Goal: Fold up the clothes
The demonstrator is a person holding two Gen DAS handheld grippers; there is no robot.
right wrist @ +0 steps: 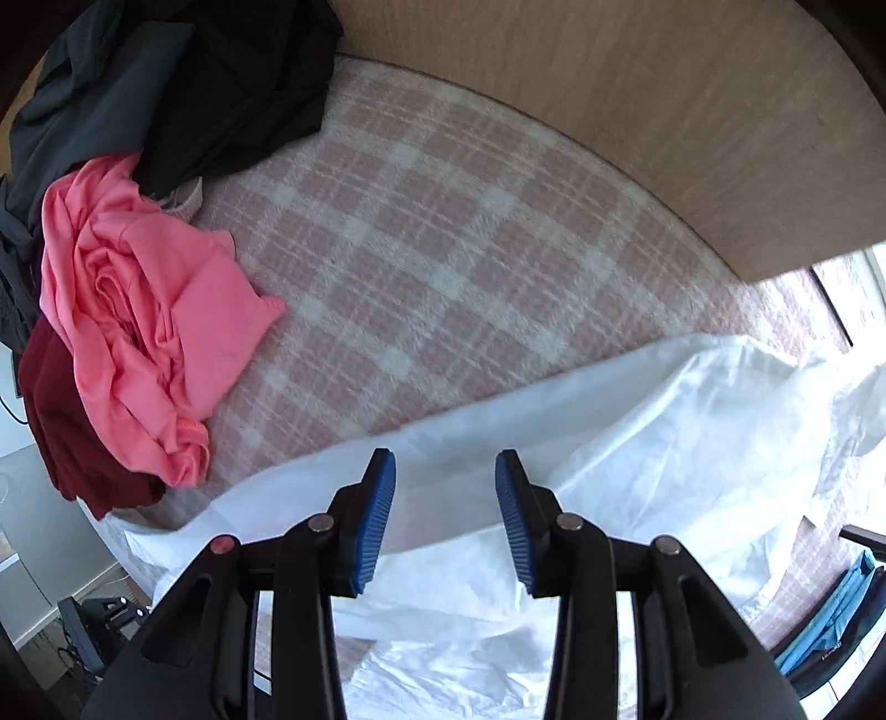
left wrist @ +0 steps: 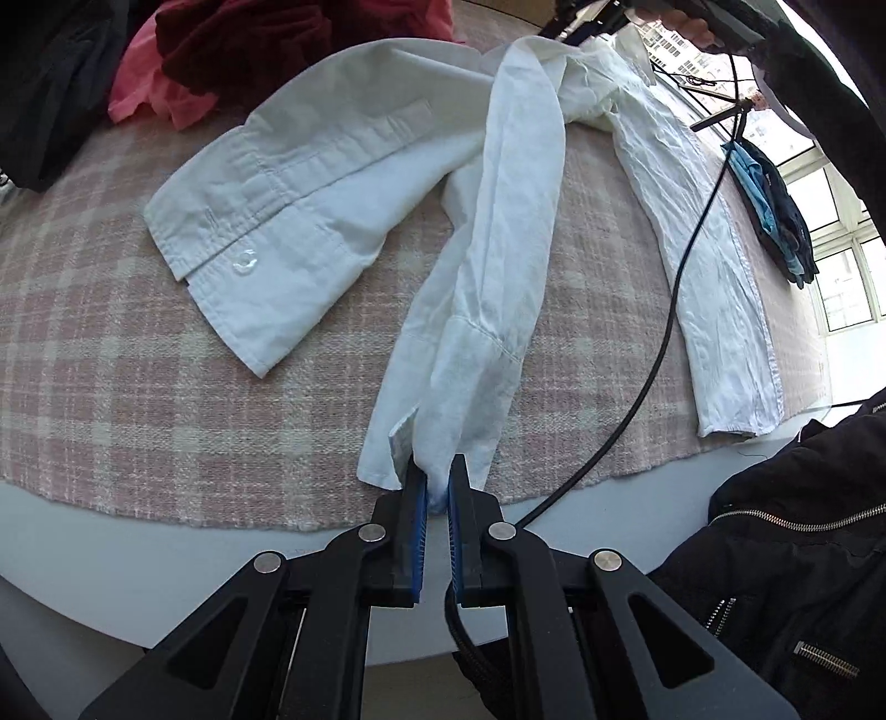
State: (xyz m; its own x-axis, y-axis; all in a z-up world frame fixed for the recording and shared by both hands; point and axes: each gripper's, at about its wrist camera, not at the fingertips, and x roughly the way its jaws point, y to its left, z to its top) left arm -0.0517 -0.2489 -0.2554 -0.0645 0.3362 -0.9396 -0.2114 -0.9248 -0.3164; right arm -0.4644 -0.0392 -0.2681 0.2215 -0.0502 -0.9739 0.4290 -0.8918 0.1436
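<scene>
- Here, at about ten o'clock in the left wrist view, a heap of waiting clothes sits at the far corner: a pink garment (left wrist: 144, 94), a dark red garment (left wrist: 238, 44) and a black one (left wrist: 50, 83), probably parked there so the middle of the checked blanket (left wrist: 111, 387) stays free for folding.
- Moving right, the white shirt (left wrist: 310, 183) lies spread across the blanket, one cuffed sleeve with a clear button flat at about nine o'clock.
- At the centre, the other sleeve (left wrist: 498, 249) runs from twelve o'clock down to six, drawn into a long, wrinkled band.
- The left gripper (left wrist: 437, 487) has its blue pads pressed together on the end of that sleeve, near the blanket's near edge; the pinch looks meant to pull the sleeve straight before it is laid over the body.
- Further right, a black cable (left wrist: 664, 332) crosses the shirt's front panel, and a black jacket with zips (left wrist: 786, 554) fills five o'clock.
- In the right wrist view, the same pile sits at nine o'clock, the pink garment on top.
- The right gripper (right wrist: 446, 515) hovers over the shirt's white cloth with its fingers spread and nothing between them, seemingly positioned to take a second hold.
- The shirt is thin, creased and bright white, bunched towards three o'clock.
</scene>
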